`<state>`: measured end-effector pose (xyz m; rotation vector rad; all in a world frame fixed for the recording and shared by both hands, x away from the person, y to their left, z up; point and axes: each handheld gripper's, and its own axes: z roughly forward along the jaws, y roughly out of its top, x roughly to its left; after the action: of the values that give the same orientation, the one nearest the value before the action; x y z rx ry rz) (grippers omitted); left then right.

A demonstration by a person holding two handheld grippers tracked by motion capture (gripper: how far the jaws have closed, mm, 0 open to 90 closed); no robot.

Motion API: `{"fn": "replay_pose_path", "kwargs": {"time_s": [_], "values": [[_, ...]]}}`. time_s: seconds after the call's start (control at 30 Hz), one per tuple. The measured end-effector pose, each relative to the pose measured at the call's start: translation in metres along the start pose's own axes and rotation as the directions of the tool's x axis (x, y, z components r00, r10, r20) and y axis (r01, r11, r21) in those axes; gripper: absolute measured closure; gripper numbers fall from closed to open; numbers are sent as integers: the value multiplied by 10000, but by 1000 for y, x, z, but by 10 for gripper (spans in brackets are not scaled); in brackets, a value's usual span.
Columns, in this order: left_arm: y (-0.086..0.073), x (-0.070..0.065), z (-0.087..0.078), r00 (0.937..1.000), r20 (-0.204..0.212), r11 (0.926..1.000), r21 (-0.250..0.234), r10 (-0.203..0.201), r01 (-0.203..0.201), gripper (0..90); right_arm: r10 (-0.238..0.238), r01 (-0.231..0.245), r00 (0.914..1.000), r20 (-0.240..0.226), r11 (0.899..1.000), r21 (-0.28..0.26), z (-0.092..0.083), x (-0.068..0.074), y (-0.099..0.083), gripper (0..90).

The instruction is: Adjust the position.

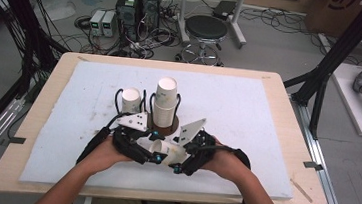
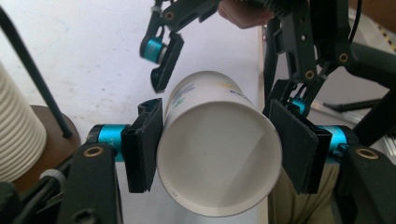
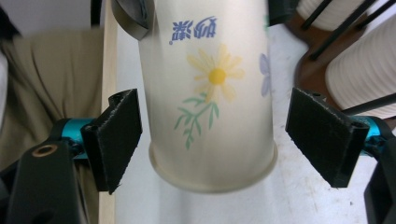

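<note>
A white paper cup with a daisy print [image 1: 170, 153] lies on its side in the air between both hands, over the near middle of the white mat [image 1: 247, 118]. My left gripper [image 1: 156, 155] is shut on it close to the rim; in the left gripper view the cup [image 2: 219, 154] turns its open mouth to the camera, with the pads [image 2: 144, 144] pressed on its sides. My right gripper [image 1: 182, 155] is open around the base end. In the right gripper view the cup [image 3: 210, 93] hangs between the pads [image 3: 116, 135] with a gap on each side.
Just behind the hands, a tall stack of cups [image 1: 166, 100] stands in a wire holder on a brown base [image 1: 162, 125], with a shorter stack [image 1: 131, 100] to its left. The wooden table edge [image 1: 285, 142] frames the mat. A stool [image 1: 206, 29] and computer boxes [image 1: 137, 10] stand on the floor beyond.
</note>
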<state>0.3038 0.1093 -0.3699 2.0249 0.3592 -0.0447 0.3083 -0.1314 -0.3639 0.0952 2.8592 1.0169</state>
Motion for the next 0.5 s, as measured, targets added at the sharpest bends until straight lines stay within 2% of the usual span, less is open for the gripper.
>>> {"fn": "replay_pose_path", "kwargs": {"time_s": [0.07, 0.17, 0.3, 0.5], "values": [[-2, 2, -4, 10000, -3, 9991, -416, -52, 52, 373, 260, -255, 9996, 83, 9981, -568, -5, -1, -3, 191], [-6, 4, -9, 9998, 30, 9946, -1016, -184, 187, 373, 676, -655, 9976, 119, 9892, -1313, -13, -3, -8, 191], [-11, 5, -14, 10000, 55, 9881, -1539, -63, 71, 373, 1167, -1069, 9926, 349, 9722, -2082, -19, -4, -17, 190], [-17, 7, -17, 10000, 80, 9763, -2165, -35, 51, 373, 1638, -1533, 9865, 84, 9391, -3076, -23, -4, -30, 191]]}}
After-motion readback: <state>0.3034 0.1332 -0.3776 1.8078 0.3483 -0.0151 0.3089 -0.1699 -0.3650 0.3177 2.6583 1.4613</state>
